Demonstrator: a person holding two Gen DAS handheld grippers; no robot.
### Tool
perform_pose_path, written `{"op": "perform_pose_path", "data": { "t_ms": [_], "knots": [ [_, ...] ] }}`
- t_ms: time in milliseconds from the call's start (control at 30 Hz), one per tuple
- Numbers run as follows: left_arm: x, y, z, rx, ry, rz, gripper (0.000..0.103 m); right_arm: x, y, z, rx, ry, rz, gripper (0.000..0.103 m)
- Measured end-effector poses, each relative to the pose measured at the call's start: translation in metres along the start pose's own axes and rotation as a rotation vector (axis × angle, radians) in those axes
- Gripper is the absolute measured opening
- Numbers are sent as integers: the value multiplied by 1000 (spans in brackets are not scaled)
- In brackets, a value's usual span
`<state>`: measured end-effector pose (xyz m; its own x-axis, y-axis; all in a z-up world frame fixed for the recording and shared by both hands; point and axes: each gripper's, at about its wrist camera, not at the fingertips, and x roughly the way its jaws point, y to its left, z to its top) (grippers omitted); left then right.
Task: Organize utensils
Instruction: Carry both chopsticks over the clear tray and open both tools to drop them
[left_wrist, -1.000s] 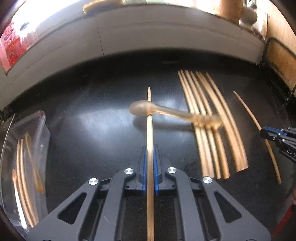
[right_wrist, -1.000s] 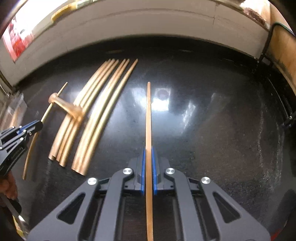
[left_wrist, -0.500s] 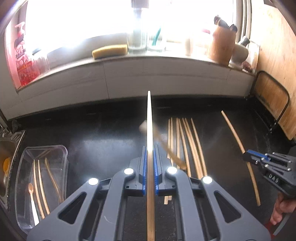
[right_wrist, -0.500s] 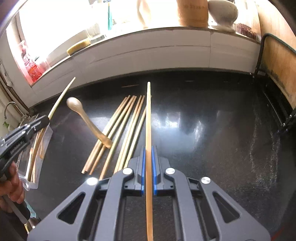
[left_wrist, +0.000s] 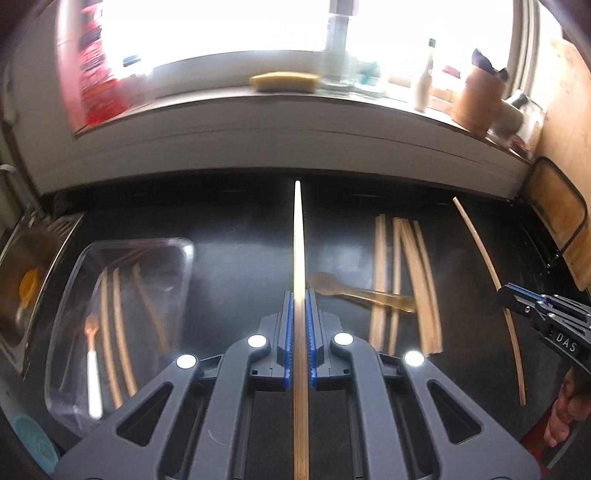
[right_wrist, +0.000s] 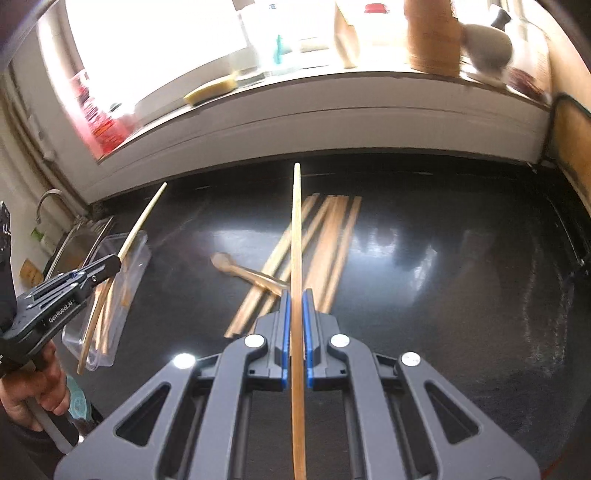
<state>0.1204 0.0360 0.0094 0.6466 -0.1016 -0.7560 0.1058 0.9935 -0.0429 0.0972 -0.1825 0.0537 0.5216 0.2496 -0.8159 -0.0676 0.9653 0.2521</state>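
My left gripper (left_wrist: 298, 295) is shut on a wooden chopstick (left_wrist: 298, 236) held above the black counter. My right gripper (right_wrist: 294, 293) is shut on another chopstick (right_wrist: 296, 221); it also shows in the left wrist view (left_wrist: 484, 258). Several loose chopsticks (left_wrist: 406, 273) lie on the counter with a wooden spoon (left_wrist: 354, 291) across them; they also show in the right wrist view (right_wrist: 317, 243). A clear plastic tray (left_wrist: 184, 258) at the left holds chopsticks and a small spoon. The left gripper (right_wrist: 110, 264) hangs over that tray (right_wrist: 142, 243) in the right wrist view.
A steel sink (left_wrist: 33, 266) lies left of the tray. A white sill with a yellow sponge (left_wrist: 284, 81), bottles and a wooden jar (left_wrist: 478, 99) runs along the back. A wooden board in a wire rack (left_wrist: 561, 221) stands at the right.
Both grippers have lifted and pulled back from the counter with their chopsticks. The left one has swung left toward the tray. The view now takes in the sill and window.
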Motion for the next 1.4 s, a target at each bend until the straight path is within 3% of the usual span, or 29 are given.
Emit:
{"op": "perform_pose_path", "data": {
  "t_ms": [133,433,700,867,1000,1400],
  "knots": [
    [-14,40,-7,-42,-4,60,6,5,46,9,-60,9,59,7],
    [-45,149,-22,-178,-6,201,6,43,183,31,-149,128,322,7],
    [-39,212,-37,-300,28,227,6,99,272,35,-150,266,430,7],
    [-17,229,-42,-340,61,192,6,133,293,29,-144,329,412,7],
    [0,230,-47,-317,81,209,6,153,296,18,-162,363,380,7],
    [27,235,-47,-325,112,217,6,177,302,20,-172,364,359,7]
  ]
}}
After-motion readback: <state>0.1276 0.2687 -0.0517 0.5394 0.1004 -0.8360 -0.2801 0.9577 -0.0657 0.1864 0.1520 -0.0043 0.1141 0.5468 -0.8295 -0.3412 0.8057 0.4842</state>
